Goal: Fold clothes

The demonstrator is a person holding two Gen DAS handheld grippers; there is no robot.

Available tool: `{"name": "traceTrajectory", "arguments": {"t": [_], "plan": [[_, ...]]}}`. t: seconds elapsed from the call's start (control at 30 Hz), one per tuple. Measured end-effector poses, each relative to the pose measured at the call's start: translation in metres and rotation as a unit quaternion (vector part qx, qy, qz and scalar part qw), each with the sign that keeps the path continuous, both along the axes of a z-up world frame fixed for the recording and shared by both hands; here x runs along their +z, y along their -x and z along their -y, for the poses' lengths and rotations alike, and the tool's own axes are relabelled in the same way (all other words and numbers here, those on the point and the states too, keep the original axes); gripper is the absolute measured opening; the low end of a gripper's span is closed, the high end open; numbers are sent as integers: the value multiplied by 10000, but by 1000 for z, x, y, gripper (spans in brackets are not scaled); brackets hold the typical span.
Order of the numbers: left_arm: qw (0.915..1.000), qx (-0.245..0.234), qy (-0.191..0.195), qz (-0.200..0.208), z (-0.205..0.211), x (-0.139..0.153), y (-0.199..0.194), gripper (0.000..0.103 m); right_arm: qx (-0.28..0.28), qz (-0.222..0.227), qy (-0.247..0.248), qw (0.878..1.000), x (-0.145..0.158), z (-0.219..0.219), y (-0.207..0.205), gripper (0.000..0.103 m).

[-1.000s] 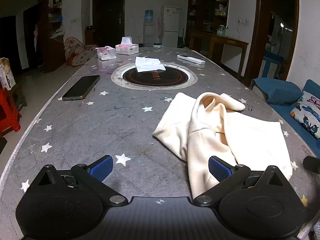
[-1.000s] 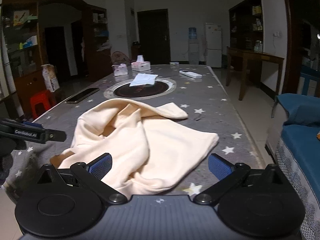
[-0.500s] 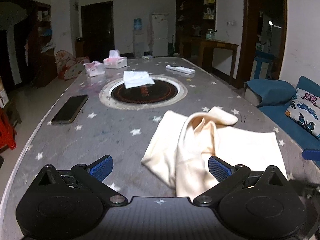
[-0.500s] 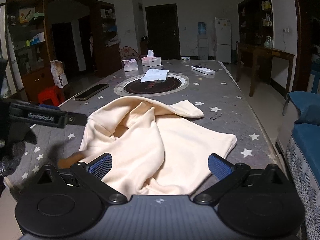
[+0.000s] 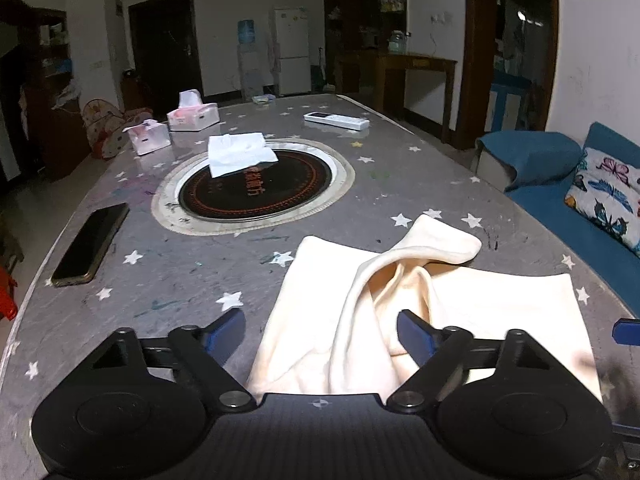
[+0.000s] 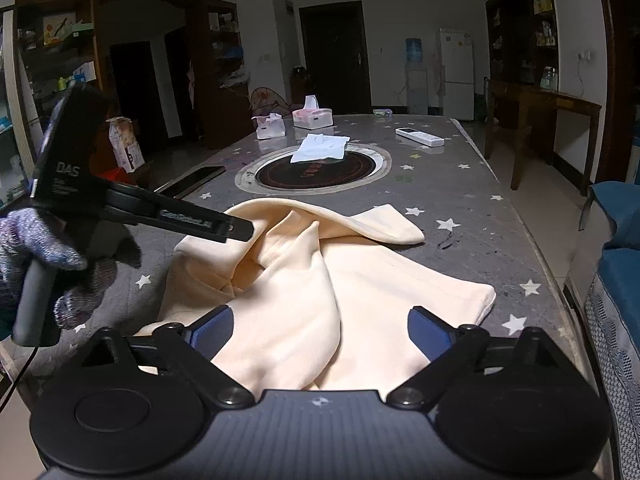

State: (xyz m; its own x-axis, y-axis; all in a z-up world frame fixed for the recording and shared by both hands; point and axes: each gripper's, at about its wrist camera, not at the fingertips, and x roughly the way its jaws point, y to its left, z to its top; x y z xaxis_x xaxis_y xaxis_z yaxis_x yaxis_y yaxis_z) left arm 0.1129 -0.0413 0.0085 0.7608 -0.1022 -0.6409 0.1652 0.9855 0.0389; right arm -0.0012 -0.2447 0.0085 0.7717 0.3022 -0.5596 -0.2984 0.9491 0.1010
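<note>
Grey star-patterned table (image 5: 168,280), round black hotplate (image 5: 256,190) at centre.
Cream garment (image 5: 400,300) by near edge; phone (image 5: 90,244) by left edge; remote (image 5: 336,120), tissue boxes (image 5: 192,116) toward far end.

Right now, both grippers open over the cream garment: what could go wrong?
1. The garment is bunched with layers overlapping, so the left gripper may pinch several layers and fold it crooked.
2. Its near edge lies at the table rim under the right gripper; a tug could slide it off.
3. The two grippers are close together and might collide.
</note>
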Motion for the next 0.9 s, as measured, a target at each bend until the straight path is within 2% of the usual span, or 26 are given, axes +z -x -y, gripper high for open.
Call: {"name": "traceTrajectory", "arguments": {"t": [0.1,0.17,0.2,0.23,0.3,0.33,0.43,0.73,0.9], "plan": [[9999,-86,15,-77,1,-4,-8,62,-14,-64,13,10000,0,-8,-2,91],[9997,-176,81,-129,1,-6,-11,38,-6,-103,28,9999,-1,-13,-7,90],[9995,-224,131,-154,0,-7,-11,33,6,-123,35,9999,-2,-15,-10,88],[9994,-267,172,-164,-1,-8,-12,22,19,-142,39,9999,-3,-18,-12,88],[9991,-322,224,-175,-2,-9,-11,17,40,-179,27,9998,-3,-22,-16,85],[9990,-330,242,-174,-3,-9,-10,10,38,-200,23,9998,-3,-26,-17,85],[9988,-333,337,-148,-7,-8,-7,6,113,-247,-18,9996,-2,-33,-20,81],[9987,-320,396,-99,-13,-4,-3,5,235,-310,11,9992,-3,-64,-27,76],[9987,-314,406,-79,-14,-3,0,5,240,-356,-9,9991,-2,-67,-31,74]]}}
